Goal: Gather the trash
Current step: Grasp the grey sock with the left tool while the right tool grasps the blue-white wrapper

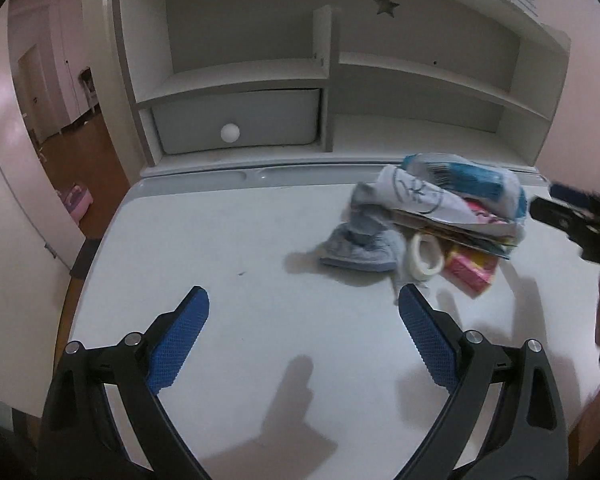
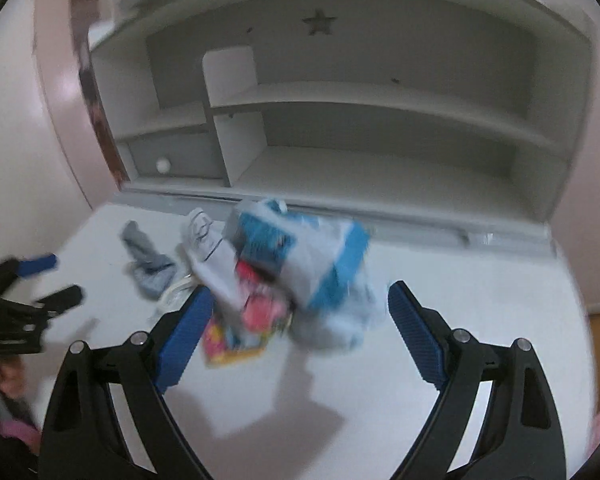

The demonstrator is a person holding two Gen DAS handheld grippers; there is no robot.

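- Left wrist view: the left gripper (image 1: pixel 304 300) hangs over the white desk (image 1: pixel 220 248), its jaws spread wide with nothing between the blue, textured pads.
- The trash pile (image 1: pixel 448 208) lies toward the back right of the desk, just in front of the shelf unit (image 1: pixel 340 68). Its long axis runs roughly across the desk, parallel to the shelf front.
- A crumpled white-and-blue plastic bag (image 1: pixel 460 180) sits on top; a soft grey sock (image 1: pixel 360 248), a white tape ring (image 1: pixel 426 256) and a pink packet (image 1: pixel 470 272) lie along the pile's near edge.
- The right gripper (image 1: pixel 572 208) shows beside the pile's right end.
- Right wrist view, blurred: the right gripper (image 2: pixel 300 300) has its jaws wide apart, straddling the pile (image 2: pixel 292 272), not clamped on it.
- The grey sock (image 2: pixel 148 264) trails left of the pile.
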